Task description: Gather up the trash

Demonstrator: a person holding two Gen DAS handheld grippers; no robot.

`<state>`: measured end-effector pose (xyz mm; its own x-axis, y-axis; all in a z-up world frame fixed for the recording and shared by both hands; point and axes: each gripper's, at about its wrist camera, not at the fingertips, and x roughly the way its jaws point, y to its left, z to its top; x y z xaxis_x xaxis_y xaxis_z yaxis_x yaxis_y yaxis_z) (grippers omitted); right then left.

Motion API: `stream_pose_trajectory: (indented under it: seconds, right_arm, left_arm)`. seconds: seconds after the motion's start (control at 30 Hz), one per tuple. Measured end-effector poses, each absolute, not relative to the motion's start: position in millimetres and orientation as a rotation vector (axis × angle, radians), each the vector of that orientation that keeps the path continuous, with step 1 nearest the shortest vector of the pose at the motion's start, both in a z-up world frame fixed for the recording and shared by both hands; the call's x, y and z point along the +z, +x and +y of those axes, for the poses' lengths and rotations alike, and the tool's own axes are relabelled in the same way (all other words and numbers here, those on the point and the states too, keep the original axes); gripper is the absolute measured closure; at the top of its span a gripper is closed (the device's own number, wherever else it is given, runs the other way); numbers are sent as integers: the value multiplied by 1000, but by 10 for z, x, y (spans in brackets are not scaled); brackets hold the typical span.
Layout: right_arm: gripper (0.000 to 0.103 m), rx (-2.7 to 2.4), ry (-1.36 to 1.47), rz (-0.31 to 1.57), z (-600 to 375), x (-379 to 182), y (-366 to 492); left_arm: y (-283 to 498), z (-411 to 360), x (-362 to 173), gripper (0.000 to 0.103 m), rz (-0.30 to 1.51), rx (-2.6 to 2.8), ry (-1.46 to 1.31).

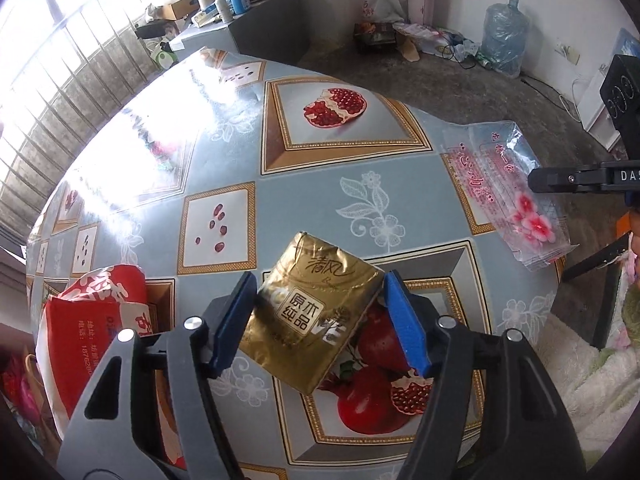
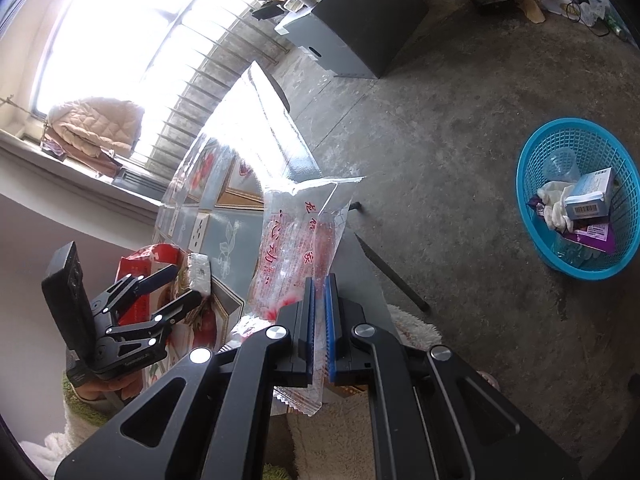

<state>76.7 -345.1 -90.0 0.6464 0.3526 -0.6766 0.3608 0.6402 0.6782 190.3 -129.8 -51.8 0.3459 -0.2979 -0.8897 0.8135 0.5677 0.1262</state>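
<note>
A: Where does the gold tissue packet point(image 1: 316, 312) sit, taking the table point(image 1: 240, 184) with its fruit-patterned cloth as the landmark?

B: It lies flat on the table's near part, over a printed pomegranate. The left gripper point(image 1: 320, 320) straddles it, one blue pad on either side, jaws spread moderately. The left pad looks to meet the packet's edge – the right pad point(image 1: 408, 320) stands just clear of it. Whether it is truly gripped cannot be told.

A: And the other tool?

B: The right gripper point(image 2: 319, 320) is clamped nearly closed on a clear plastic wrapper point(image 2: 296, 236) with red lettering and pink flowers. In the left wrist view that wrapper sits at the table's right edge.

A: What else is on the table?

B: A red bag point(image 1: 96, 308) with white characters, at the table's near left, just beside the left gripper.

A: Anything off the table?

B: A blue mesh basket point(image 2: 532, 204) on the concrete floor, well apart from the table – it holds a small box, a purple wrapper, a clear cup and something white and crumpled.
</note>
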Motion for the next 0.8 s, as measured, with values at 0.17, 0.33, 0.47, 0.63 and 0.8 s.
stream_pose_trajectory:
  seconds: [0.17,0.33,0.47,0.63,0.8]
  right_arm:
    - [100,46,965,863,-3454,-901,640]
    - [100,35,1041,795,-3677,-905,363]
    - [100,21,1085,756,-3854,-920,188]
    - [100,0,1121,720,-4058,-948,29]
    - [100,-103,1159,670,-4391,-978,-318]
  left_arm:
    - [1863,-1328,-394,81,948,-818,570]
    - [1914,-1439,-429,93,988,-830,531]
    - [1831,-1494,-407,49,978,-828,562]
    - [1768,-1531,-383,31,926,-791,627]
    - [1915,-1453,-431,29,960,-746,651]
